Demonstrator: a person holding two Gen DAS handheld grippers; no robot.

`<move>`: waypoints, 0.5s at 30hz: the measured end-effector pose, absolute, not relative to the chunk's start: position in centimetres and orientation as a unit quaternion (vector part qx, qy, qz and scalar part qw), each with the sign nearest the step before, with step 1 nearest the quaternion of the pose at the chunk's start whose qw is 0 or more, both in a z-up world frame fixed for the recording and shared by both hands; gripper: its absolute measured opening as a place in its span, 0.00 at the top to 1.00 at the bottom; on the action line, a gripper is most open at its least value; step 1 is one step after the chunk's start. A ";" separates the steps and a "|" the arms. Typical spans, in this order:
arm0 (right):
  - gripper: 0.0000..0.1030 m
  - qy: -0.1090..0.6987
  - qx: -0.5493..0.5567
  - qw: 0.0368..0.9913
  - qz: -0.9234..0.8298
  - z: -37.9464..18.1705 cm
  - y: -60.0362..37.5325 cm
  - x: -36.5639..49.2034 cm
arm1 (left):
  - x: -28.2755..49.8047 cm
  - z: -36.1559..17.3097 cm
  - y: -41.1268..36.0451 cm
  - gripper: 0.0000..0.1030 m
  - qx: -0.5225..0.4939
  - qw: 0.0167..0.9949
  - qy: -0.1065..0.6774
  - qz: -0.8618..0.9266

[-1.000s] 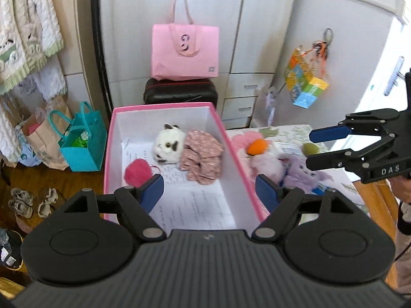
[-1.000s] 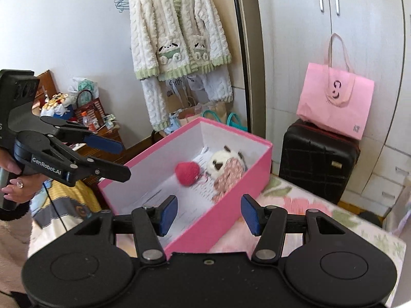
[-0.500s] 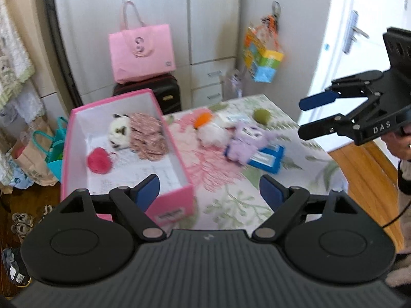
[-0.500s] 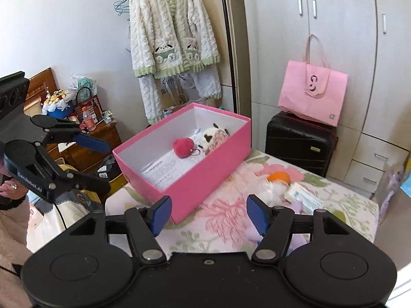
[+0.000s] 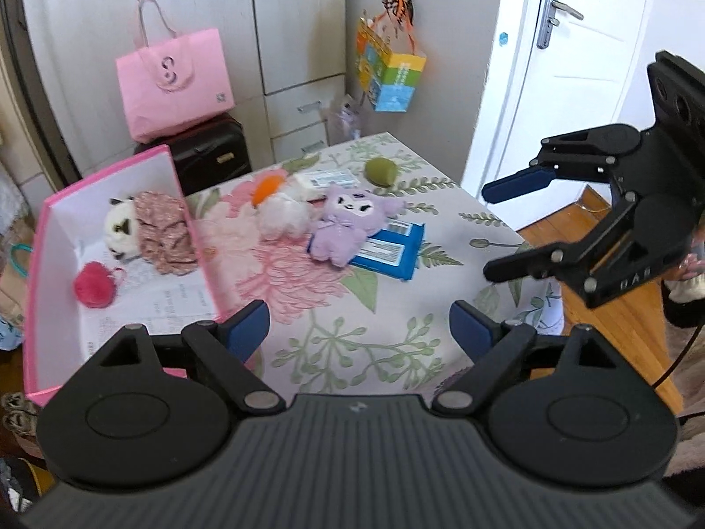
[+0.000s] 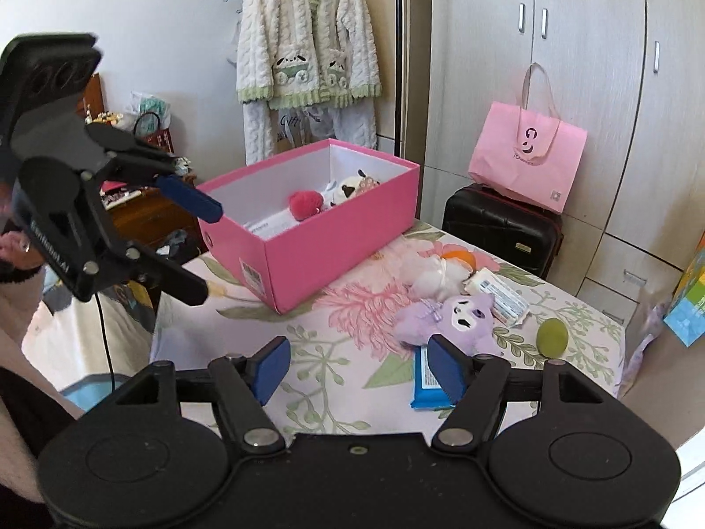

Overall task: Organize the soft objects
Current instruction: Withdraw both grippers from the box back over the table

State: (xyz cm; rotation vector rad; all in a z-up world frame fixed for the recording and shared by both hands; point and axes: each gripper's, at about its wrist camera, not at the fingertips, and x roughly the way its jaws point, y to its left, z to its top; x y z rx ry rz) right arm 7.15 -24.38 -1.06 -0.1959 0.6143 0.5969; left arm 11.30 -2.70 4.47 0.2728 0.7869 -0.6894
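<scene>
Both wrist cameras are looking down along their fingers from opposite sides, sharing the floral table (image 5: 387, 352), pink box (image 6: 317, 255) and purple plush (image 5: 348, 225).

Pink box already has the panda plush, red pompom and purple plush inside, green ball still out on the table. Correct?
Not quite: the purple plush is outside the pink box, lying on the table across a blue packet, as the left wrist view shows. The panda plush, red pompom and green ball are as stated.

Left tongs (image 5: 359, 330) tilted down over the near part of the surface (image 5: 352, 344), jaws opening, nothing between them. Right tongs (image 6: 359, 368) also angled down above the surface, jaws opening, empty. Each seen hovering in the other's view, a hand partly visible behind each.
</scene>
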 end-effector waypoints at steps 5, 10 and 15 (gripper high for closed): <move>0.28 0.288 -0.108 0.907 0.289 -2.5 -24.9 7.6 | 12.8 3.3 -4.0 0.12 0.115 0.855 0.372 -0.343; 0.28 0.273 -0.136 0.908 0.288 -4.7 -24.6 8.7 | 15.0 1.5 -4.5 0.11 0.073 0.870 0.351 -0.339; 0.28 0.253 -0.159 0.911 0.283 -6.7 -24.2 10.5 | 17.4 -0.9 -5.9 0.11 0.048 0.874 0.345 -0.339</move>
